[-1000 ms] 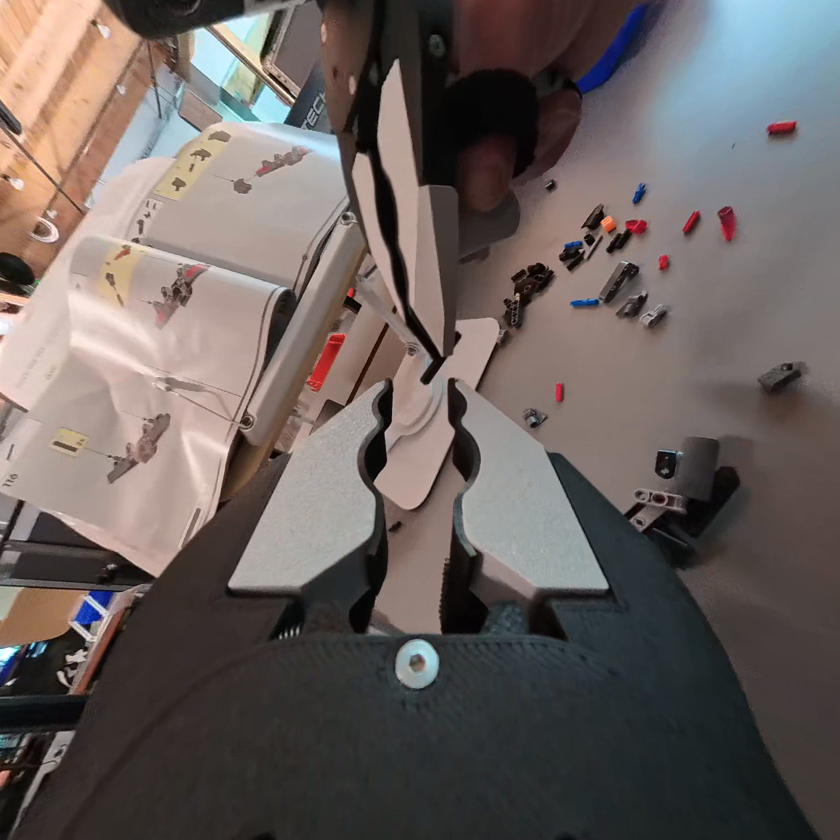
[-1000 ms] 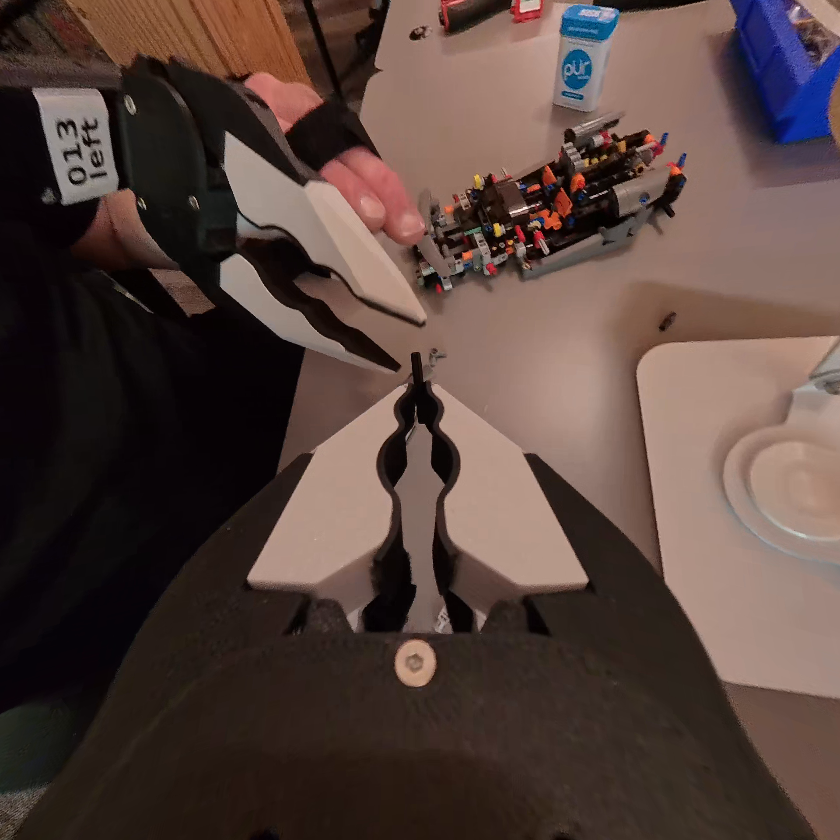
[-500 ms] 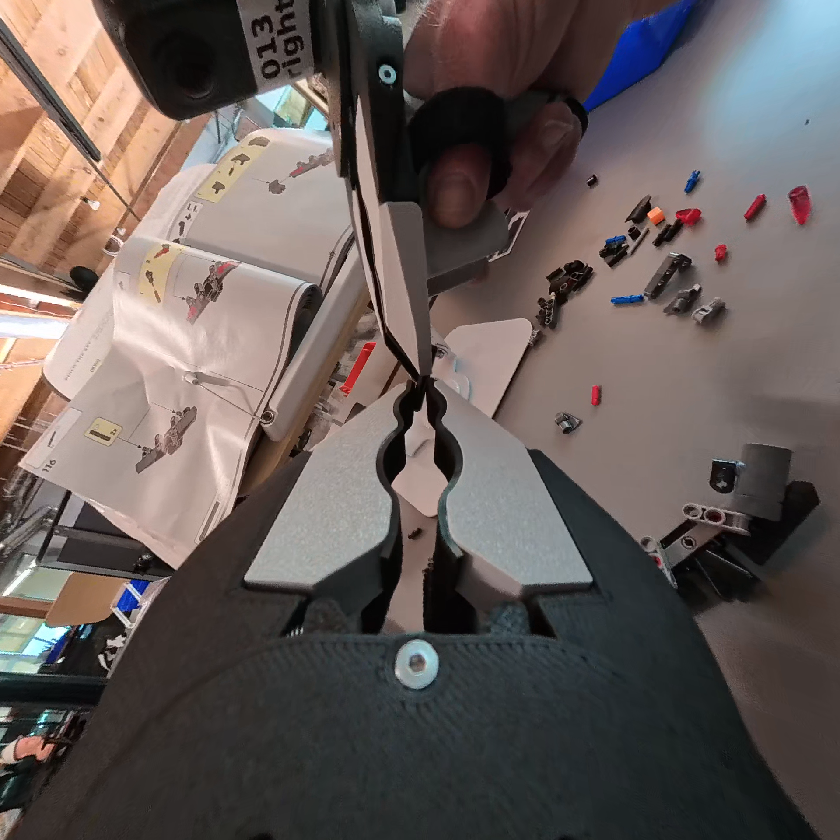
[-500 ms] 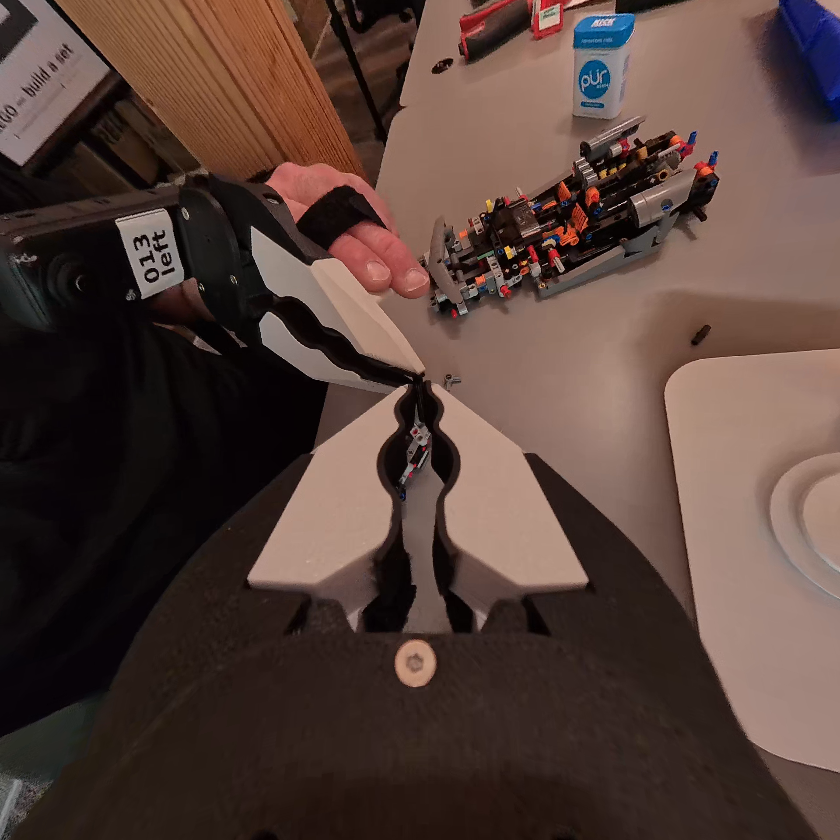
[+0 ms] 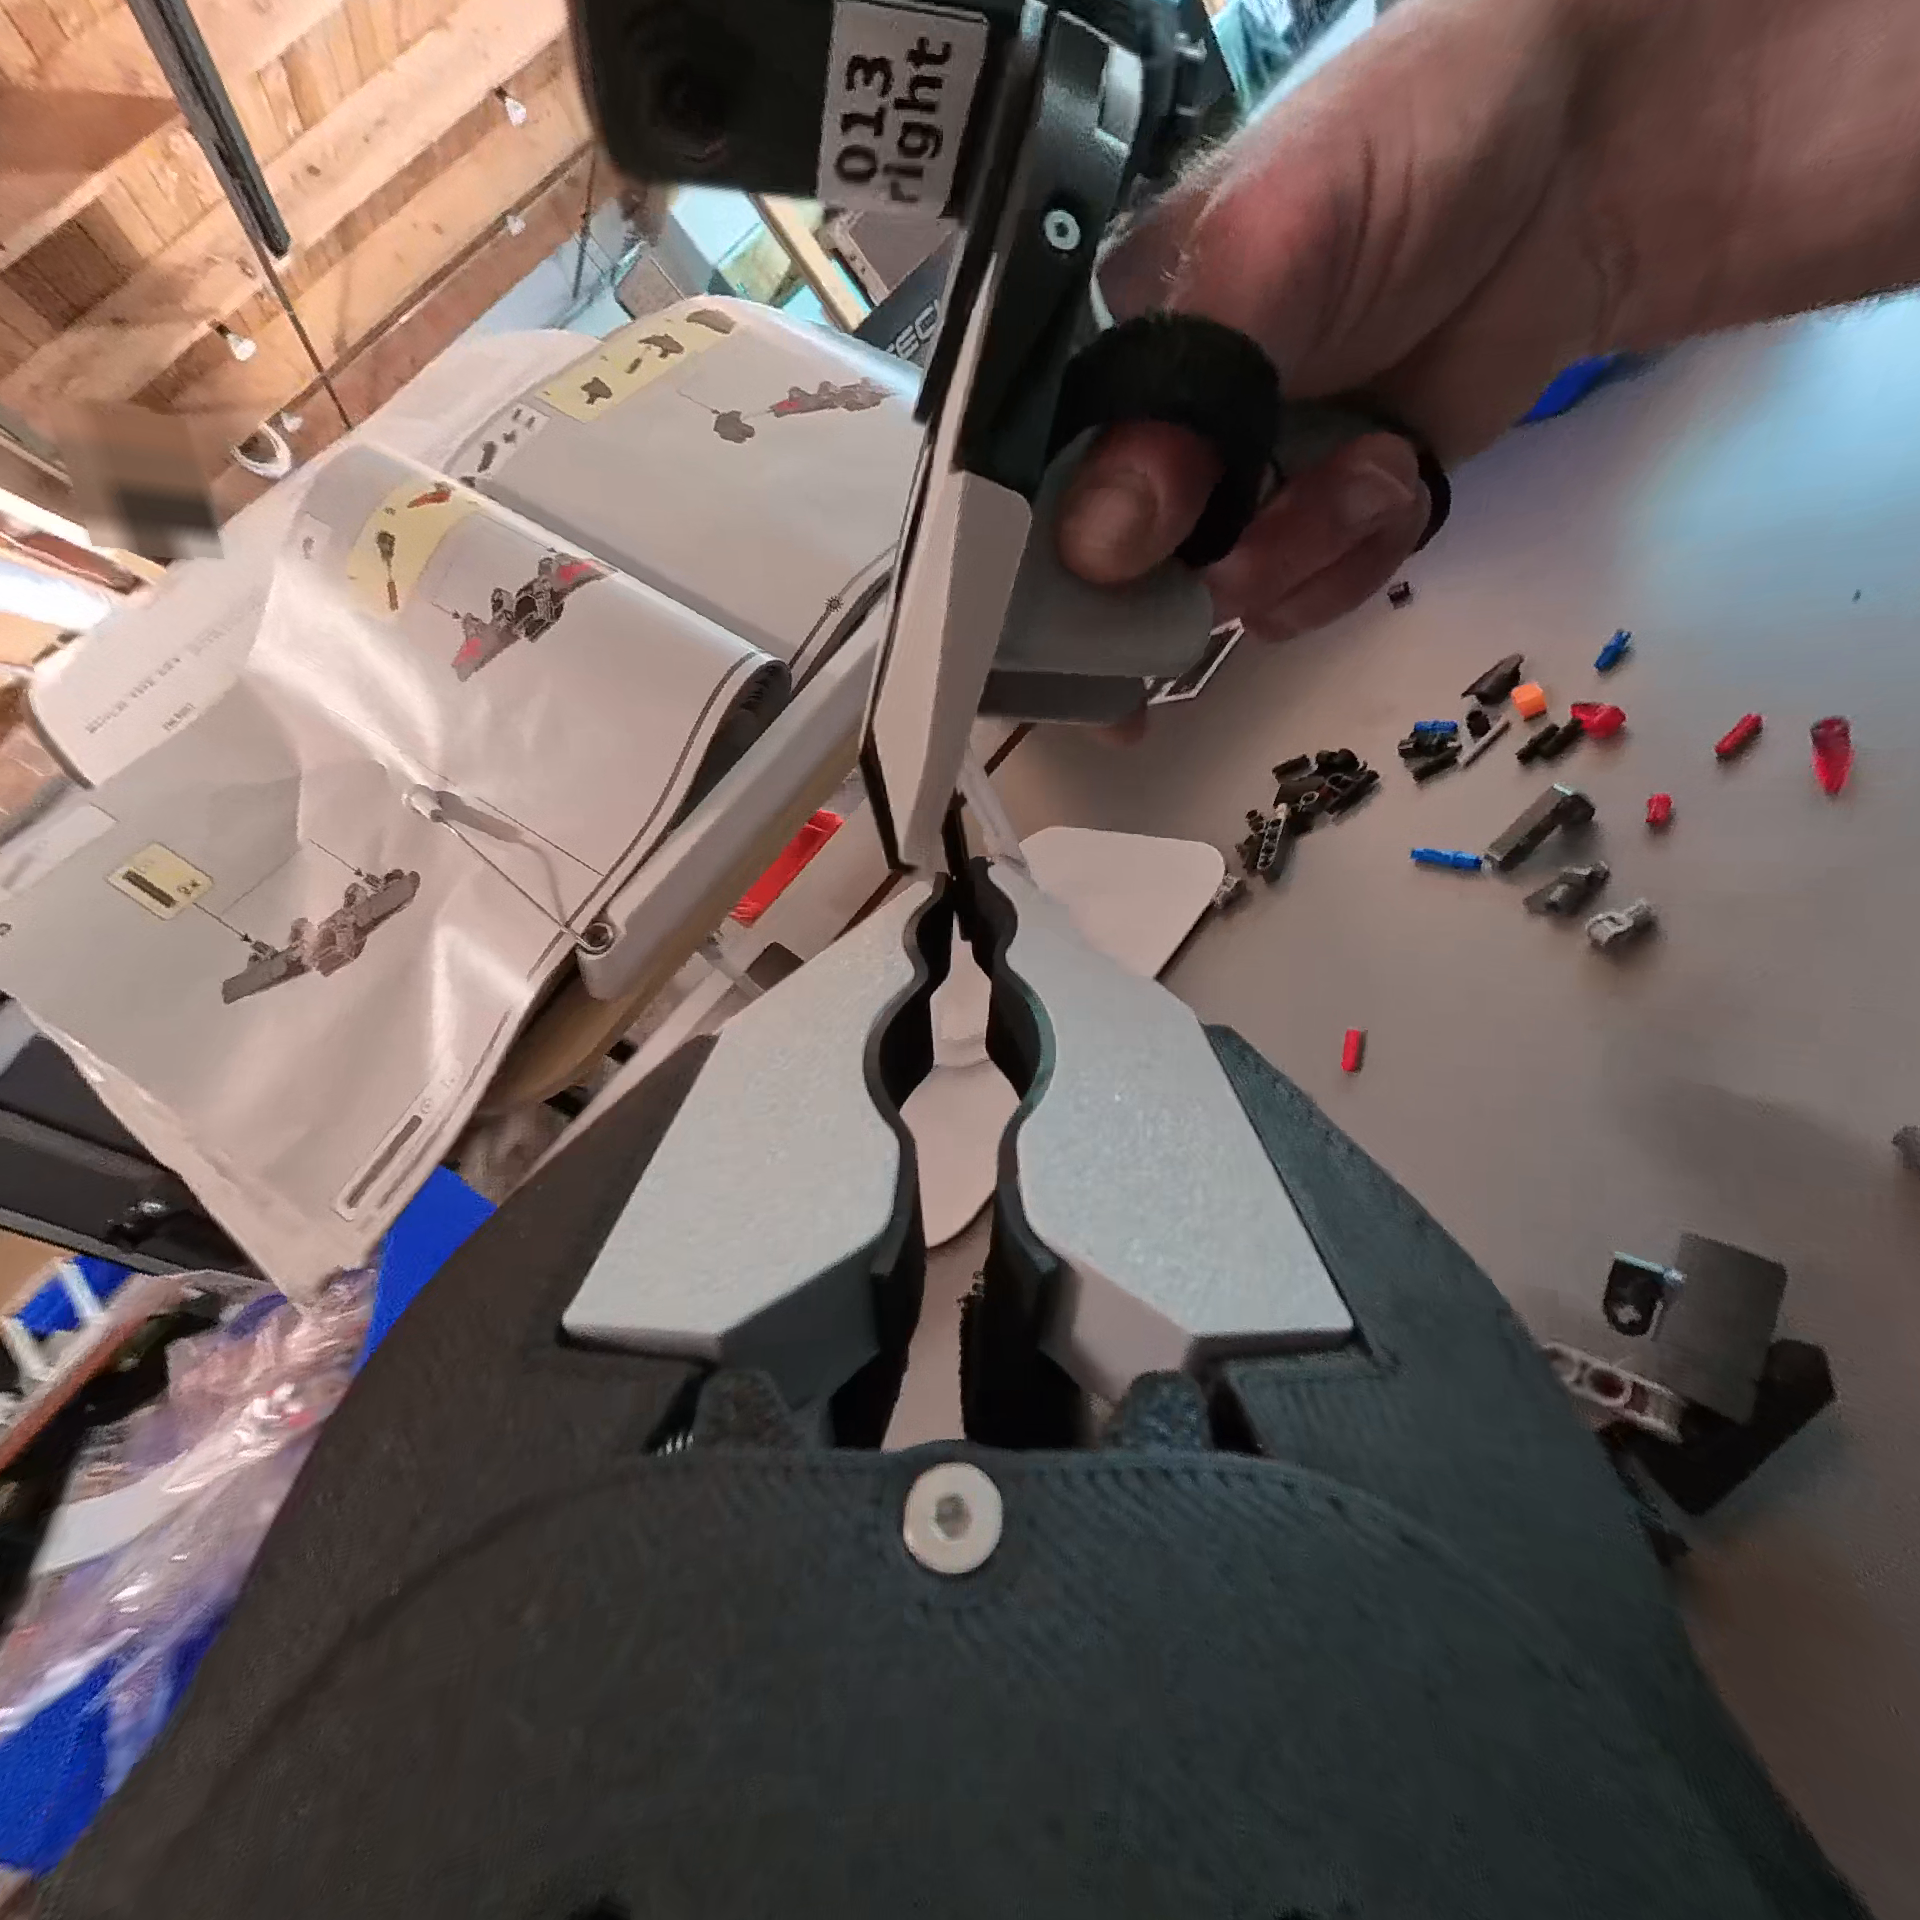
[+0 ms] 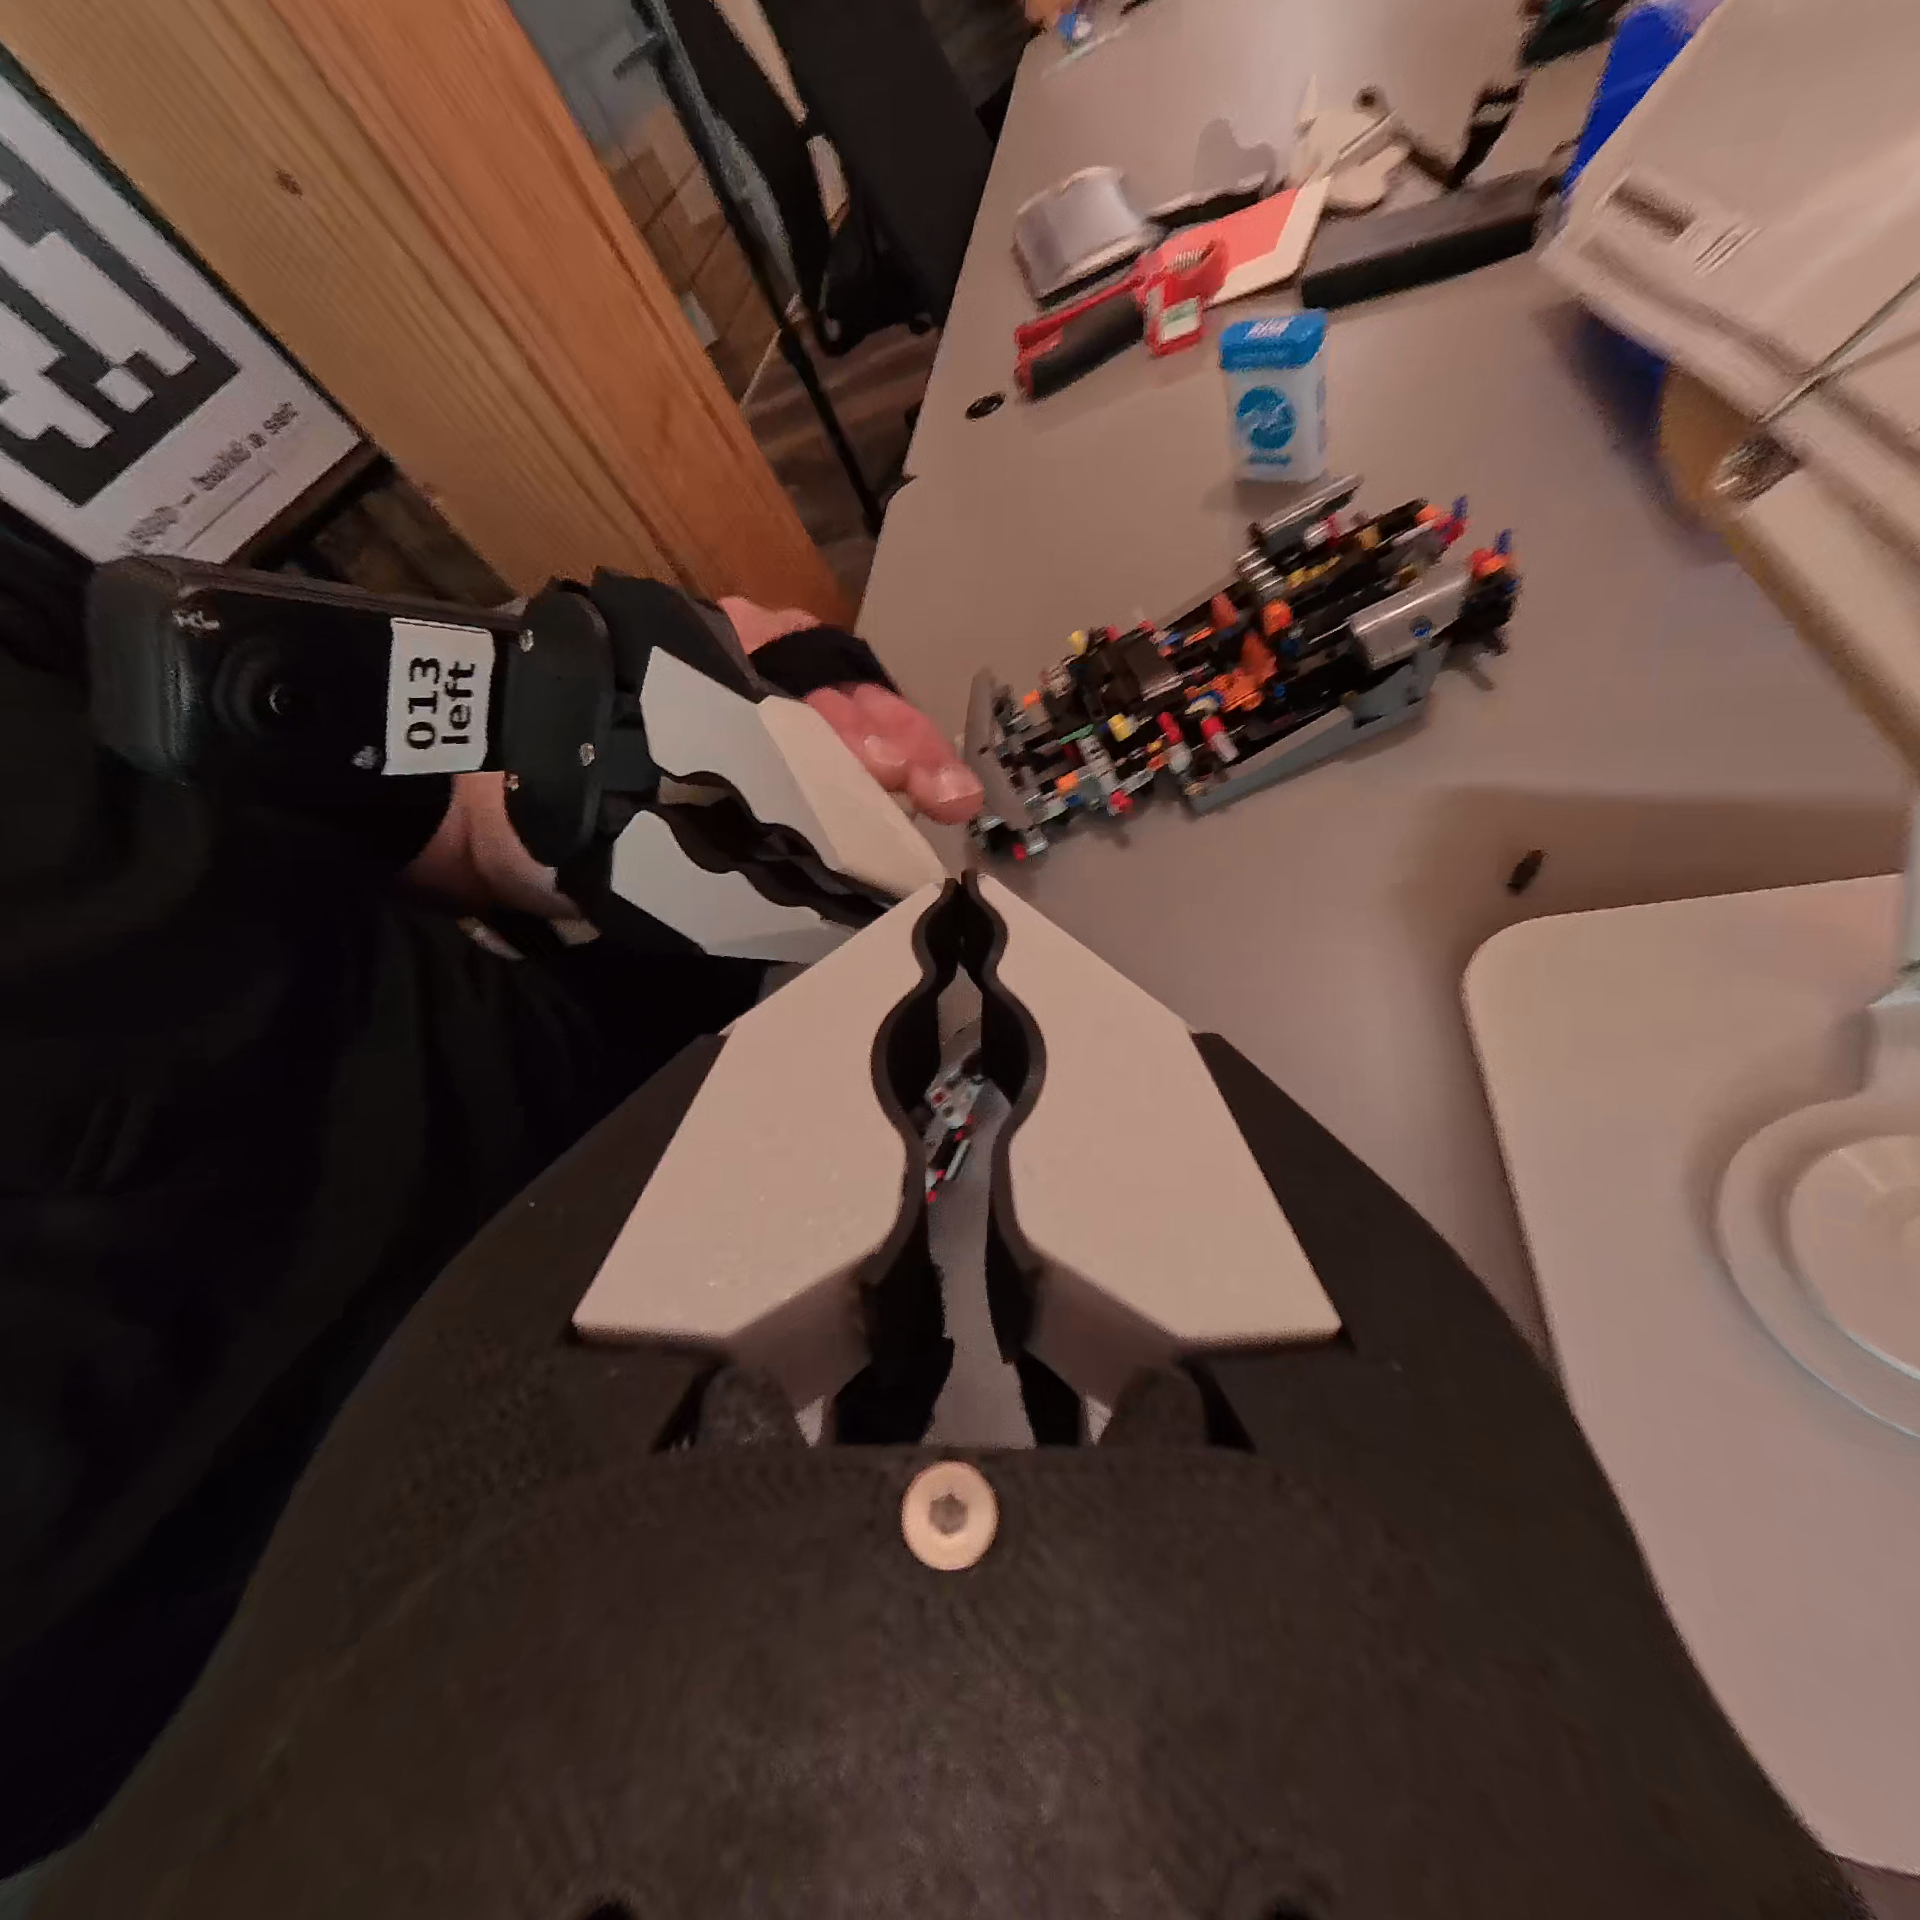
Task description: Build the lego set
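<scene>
My left gripper (image 5: 958, 885) and right gripper (image 6: 963, 885) meet tip to tip above the grey table. A small black pin (image 5: 957, 854) sits between the tips, and both pairs of jaws look closed on it. In the left wrist view the right gripper (image 5: 909, 852) comes down from above. In the right wrist view the left gripper (image 6: 899, 899) reaches in from the left. The long multicoloured lego model (image 6: 1247, 686) lies on the table beyond the tips. Loose lego parts (image 5: 1507, 790) are scattered at the right.
An open instruction booklet (image 5: 416, 727) rests on a stand at the left. A white stand base (image 6: 1662, 1143) lies at the right. A small grey and black sub-assembly (image 5: 1683, 1340) sits near the front. A blue-capped white bottle (image 6: 1273, 400) stands behind the model. The tips of both grippers are at nearly the same place. The long multicoloured lego model (image 6: 1247, 686) is about 25 cm from both grippers' fingertips.
My left gripper went from open to closed on the pin that the right gripper holds. Both grippers have risen and tilted together, so the views have shifted.
</scene>
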